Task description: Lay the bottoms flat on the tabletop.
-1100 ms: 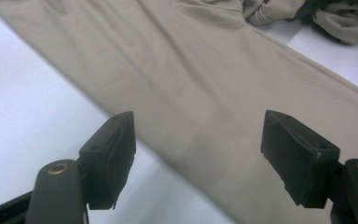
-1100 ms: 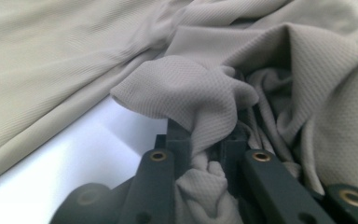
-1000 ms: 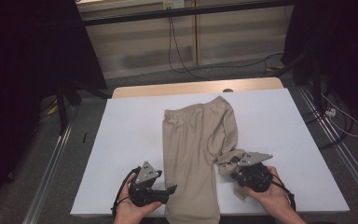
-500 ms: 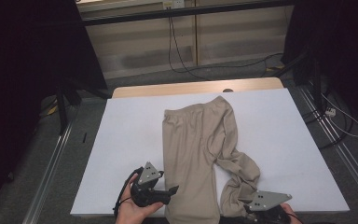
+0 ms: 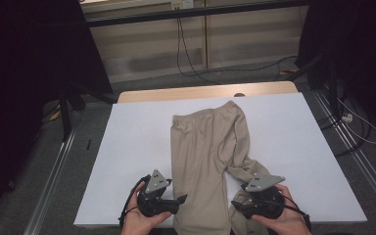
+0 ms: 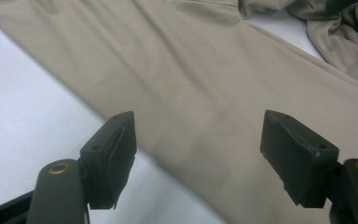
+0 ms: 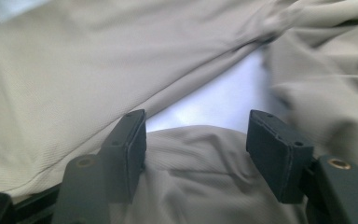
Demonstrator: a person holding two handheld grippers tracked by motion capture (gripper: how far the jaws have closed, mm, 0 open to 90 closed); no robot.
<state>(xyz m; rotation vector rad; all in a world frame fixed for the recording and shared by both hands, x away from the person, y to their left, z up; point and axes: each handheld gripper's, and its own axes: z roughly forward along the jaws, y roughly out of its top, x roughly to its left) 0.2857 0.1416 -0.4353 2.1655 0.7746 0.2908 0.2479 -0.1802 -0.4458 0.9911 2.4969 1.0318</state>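
Beige trousers (image 5: 200, 147) lie on the white table (image 5: 137, 137), waist at the far end. One leg runs flat to the front edge; the other leg (image 5: 247, 169) bends right and bunches near the front. My left gripper (image 5: 180, 199) is open beside the flat leg's left edge, and its jaws straddle that edge (image 6: 205, 70) in the left gripper view. My right gripper (image 5: 236, 205) is open at the bunched leg. In the right gripper view its jaws stand apart with crumpled cloth (image 7: 191, 163) lying between them.
A wooden strip (image 5: 200, 92) borders the table's far edge. Bare white surface spreads left (image 5: 127, 161) and right (image 5: 303, 147) of the trousers. Cables (image 5: 186, 54) trail over the floor behind, and metal rails (image 5: 54, 166) run along both sides.
My right gripper moved toward the front edge, then slightly back left, and the bent leg stretched out toward the front. The left gripper has barely shifted.
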